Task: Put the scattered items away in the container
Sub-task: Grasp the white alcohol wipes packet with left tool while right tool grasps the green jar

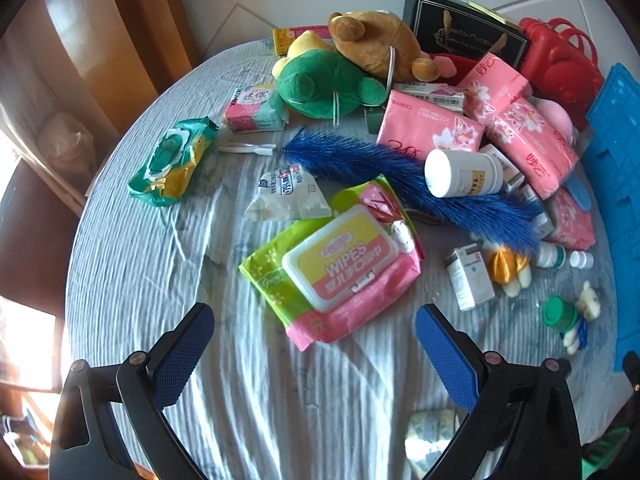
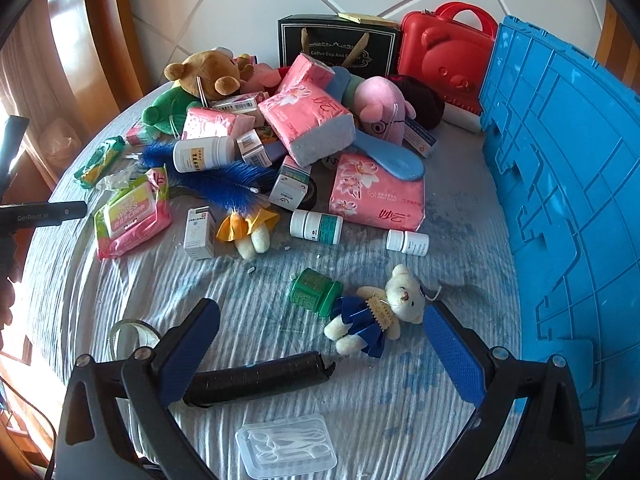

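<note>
On the worktop covered with striped grey-blue cloth (image 2: pixel 120 288), scattered items lie beside the ribbed blue plastic crate (image 2: pixel 560 200) at the right edge. Between the wide-apart fingers of the right tool (image 2: pixel 320 336) lies a small cream teddy bear in a blue dress (image 2: pixel 376 312). The left tool (image 1: pixel 316 336) is also apart, before a pink-green wipes pack (image 1: pixel 336 264).

Black tongs (image 1: pixel 314 344) with blue textured pads (image 1: pixel 182 354).
</note>
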Available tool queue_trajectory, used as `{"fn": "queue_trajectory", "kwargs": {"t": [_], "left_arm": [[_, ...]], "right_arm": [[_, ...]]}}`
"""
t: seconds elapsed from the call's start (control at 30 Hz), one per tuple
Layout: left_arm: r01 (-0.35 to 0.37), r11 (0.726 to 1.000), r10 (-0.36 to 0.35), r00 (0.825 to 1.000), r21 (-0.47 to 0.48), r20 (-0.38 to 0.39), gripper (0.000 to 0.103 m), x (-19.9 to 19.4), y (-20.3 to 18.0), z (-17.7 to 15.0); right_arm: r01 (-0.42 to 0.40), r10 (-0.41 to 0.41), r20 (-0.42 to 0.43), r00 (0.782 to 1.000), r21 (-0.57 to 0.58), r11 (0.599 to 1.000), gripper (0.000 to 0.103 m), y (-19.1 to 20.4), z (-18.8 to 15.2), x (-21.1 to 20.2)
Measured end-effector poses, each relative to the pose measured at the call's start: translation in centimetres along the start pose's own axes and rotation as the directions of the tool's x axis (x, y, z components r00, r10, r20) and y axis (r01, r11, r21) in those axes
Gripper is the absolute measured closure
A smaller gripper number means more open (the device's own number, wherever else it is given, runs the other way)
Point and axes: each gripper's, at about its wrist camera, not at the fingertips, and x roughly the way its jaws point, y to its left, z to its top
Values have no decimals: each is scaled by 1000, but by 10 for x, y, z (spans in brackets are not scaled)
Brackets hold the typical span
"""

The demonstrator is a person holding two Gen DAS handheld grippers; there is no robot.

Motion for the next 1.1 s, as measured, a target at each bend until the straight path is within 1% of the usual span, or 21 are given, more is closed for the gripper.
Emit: {"fn": "queue_trajectory", "kwargs": {"t": [0.1, 0.2, 0.3, 0.37, 0.47, 0.53, 0.63, 0.7, 0.77, 0.9, 1.0, 1.1], "left_arm": [[-1, 1000, 1, 1000, -3, 3, 1, 18, 10, 11], [3, 1000, -3, 1000, -15, 9, 1, 37, 18, 29], [-1, 999, 1, 1000, -49, -1, 1, 57, 25, 51], [2, 997, -3, 1000, -71, -21, 2, 72, 28, 63], [7, 997, -10, 999, -73, -41, 4, 91, 28, 76], [8, 998, -12, 998, -68, -59, 8, 103, 26, 82], [6, 998, -13, 996, -70, -88, 22, 118, 25, 85], [21, 997, -29, 994, -81, -105, 41, 125, 26, 86], [19, 997, -28, 993, -76, -112, 43, 128, 26, 86], [12, 997, -18, 995, -71, -94, 51, 124, 28, 83], [13, 996, -21, 996, -83, -86, 54, 118, 32, 81], [14, 996, -20, 997, -83, -75, 54, 115, 34, 81]], "right_arm": [[6, -6, -12, 1000, 12, 1000, 0, 8, -2, 6], [9, -9, -30, 1000, 11, 1000, 0, 15, -4, 12], [12, -11, -48, 999, 15, 1000, 0, 19, -4, 18], [16, -15, -49, 999, 19, 1000, 0, 20, -3, 20], [26, -25, -60, 998, 22, 999, 0, 18, -3, 29], [35, -33, -82, 996, 26, 999, 0, 15, -3, 40], [42, -38, -98, 994, 38, 998, 0, 12, -3, 55], [43, -38, -106, 994, 51, 998, 0, 9, -2, 65], [49, -43, -115, 992, 51, 997, 0, 8, -1, 75], [65, -61, -101, 993, 34, 997, 0, 10, 3, 90], [82, -79, -97, 992, 30, 996, 0, 10, 6, 102], [103, -94, -150, 984, 55, 993, 0, 5, 4, 121]]}}
